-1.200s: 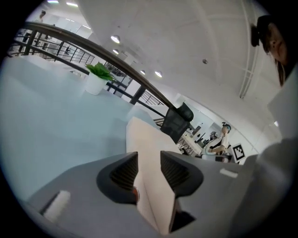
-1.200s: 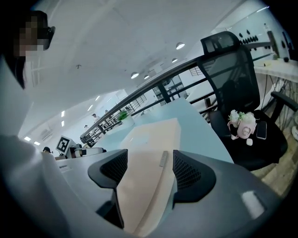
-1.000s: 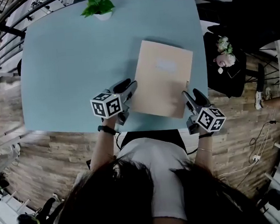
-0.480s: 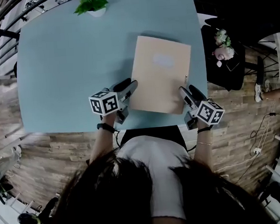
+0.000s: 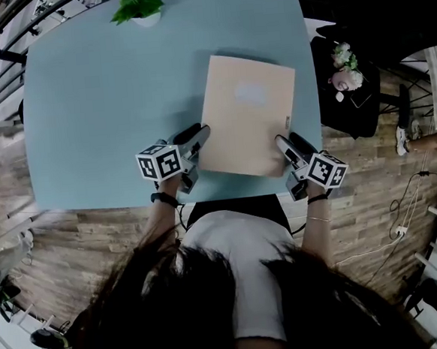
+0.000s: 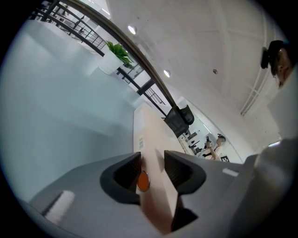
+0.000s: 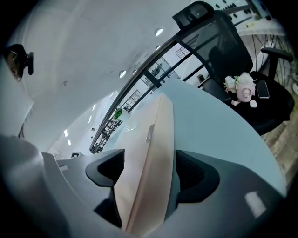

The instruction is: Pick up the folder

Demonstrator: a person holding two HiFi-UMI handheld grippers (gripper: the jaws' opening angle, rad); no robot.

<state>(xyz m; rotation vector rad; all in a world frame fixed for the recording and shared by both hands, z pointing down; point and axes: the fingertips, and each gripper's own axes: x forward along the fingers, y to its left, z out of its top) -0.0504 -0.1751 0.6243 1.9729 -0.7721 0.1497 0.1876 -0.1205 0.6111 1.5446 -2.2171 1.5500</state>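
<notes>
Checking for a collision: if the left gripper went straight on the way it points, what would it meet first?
The folder: its edge lies between the opening jaws of the left gripper, so it would likely slide deeper in.

Your folder point(image 5: 248, 115) lies on the table point(image 5: 94, 119), right of centre in the head view, with its lower edge near the table's bottom edge. Your left hand-held gripper point(image 5: 195, 136) sits at the folder's lower left corner and your right hand-held gripper point(image 5: 283, 141) at its lower right. On each, the jaws are opening with the folder's edge between them. A plant point(image 5: 137, 5) stands at the table's top edge, up and left of the folder. Right of the table, a chair point(image 5: 365, 124) carries flowers point(image 5: 346, 77).
</notes>
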